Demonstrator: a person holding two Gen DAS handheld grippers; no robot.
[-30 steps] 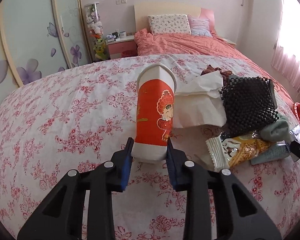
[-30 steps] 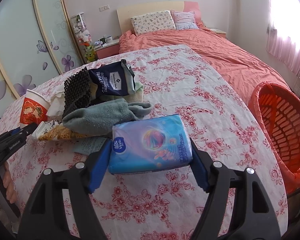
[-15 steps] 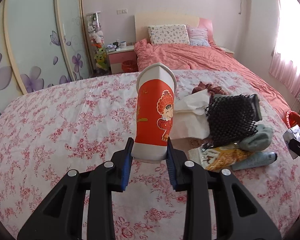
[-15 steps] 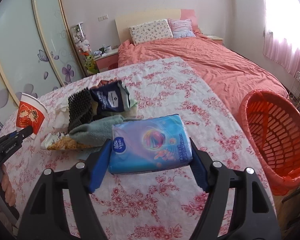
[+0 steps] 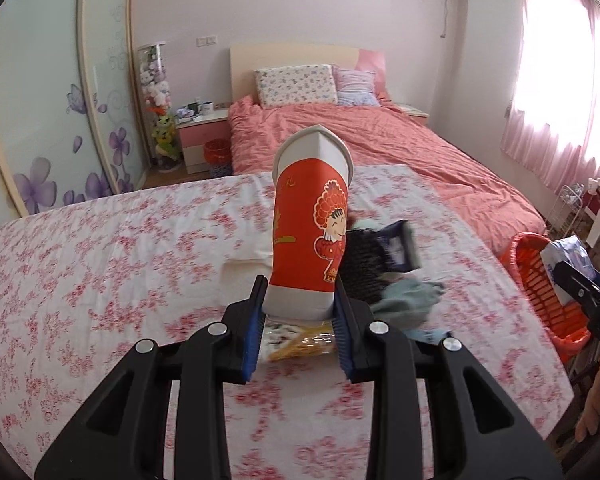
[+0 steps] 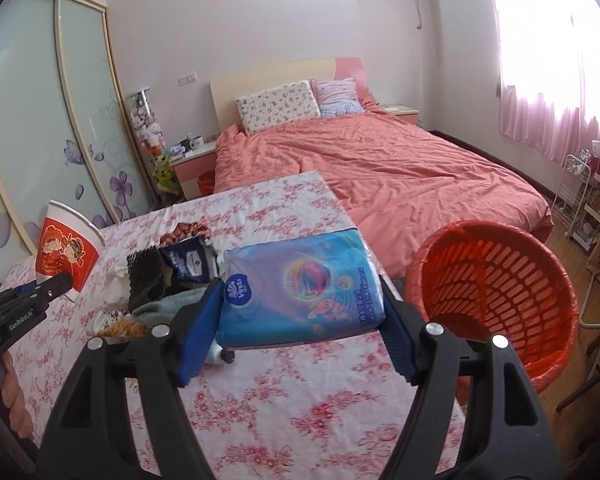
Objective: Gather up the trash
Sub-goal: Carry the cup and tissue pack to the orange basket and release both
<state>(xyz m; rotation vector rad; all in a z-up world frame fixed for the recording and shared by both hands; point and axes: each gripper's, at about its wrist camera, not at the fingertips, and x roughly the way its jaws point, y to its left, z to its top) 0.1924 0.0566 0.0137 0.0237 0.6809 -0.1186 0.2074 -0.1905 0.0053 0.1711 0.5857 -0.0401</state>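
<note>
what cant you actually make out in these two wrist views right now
- Left wrist: the leftover pile on the floral table is motion-blurred and partly hidden by the red paper cup in the left gripper.
- Right wrist: the orange basket's floor is out of sight; the tissue pack in the right gripper covers the table beneath.
- The cup's inside shows in neither view.

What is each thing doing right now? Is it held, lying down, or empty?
Red-and-white paper cup: upright, held by left gripper.
Blue plastic tissue pack: lifted, clamped in right gripper.
Orange plastic mesh basket: open, looks empty inside.
Grey-green cloth: crumpled, lying on table.
Black mesh piece: lying in pile.
</note>
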